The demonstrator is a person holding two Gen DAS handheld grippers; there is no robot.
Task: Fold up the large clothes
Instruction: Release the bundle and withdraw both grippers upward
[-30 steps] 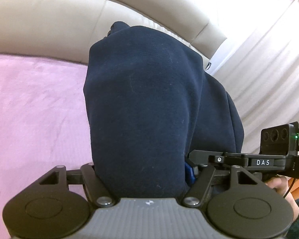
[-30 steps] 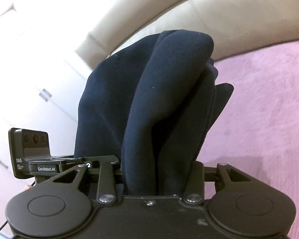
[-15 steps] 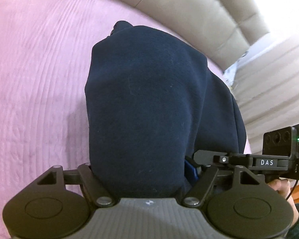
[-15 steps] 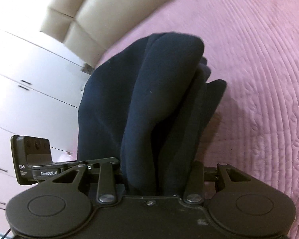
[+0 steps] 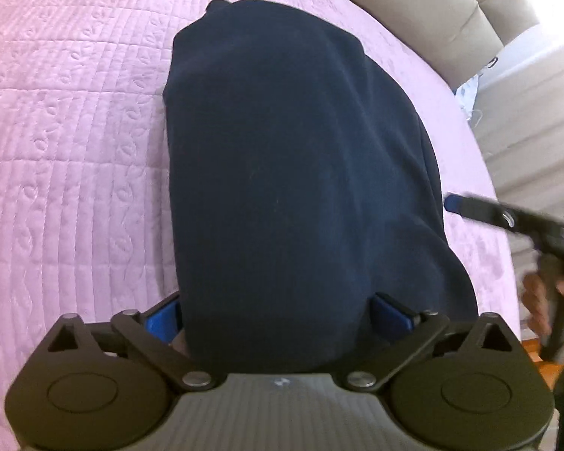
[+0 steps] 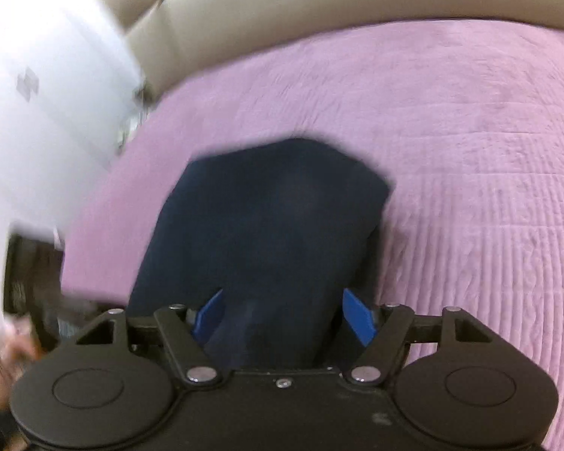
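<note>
A folded navy garment (image 5: 293, 173) lies on the pink quilted bedspread (image 5: 67, 143). My left gripper (image 5: 278, 314) is open, its blue pads wide apart on either side of the garment's near end. In the right wrist view the same garment (image 6: 267, 225) lies flat on the bed. My right gripper (image 6: 282, 314) is open too, its blue pads spread beside the cloth. The right gripper also shows in the left wrist view (image 5: 515, 221), off to the right of the garment and blurred.
A beige padded headboard (image 6: 319, 7) runs along the far side of the bed. White cupboards (image 6: 37, 105) stand to the left in the right wrist view. Pale curtains (image 5: 537, 105) hang at the right in the left wrist view.
Both grippers lowered the garment onto the bed and opened their jaws. The garment now lies flat. The right gripper has drawn away from the cloth.
</note>
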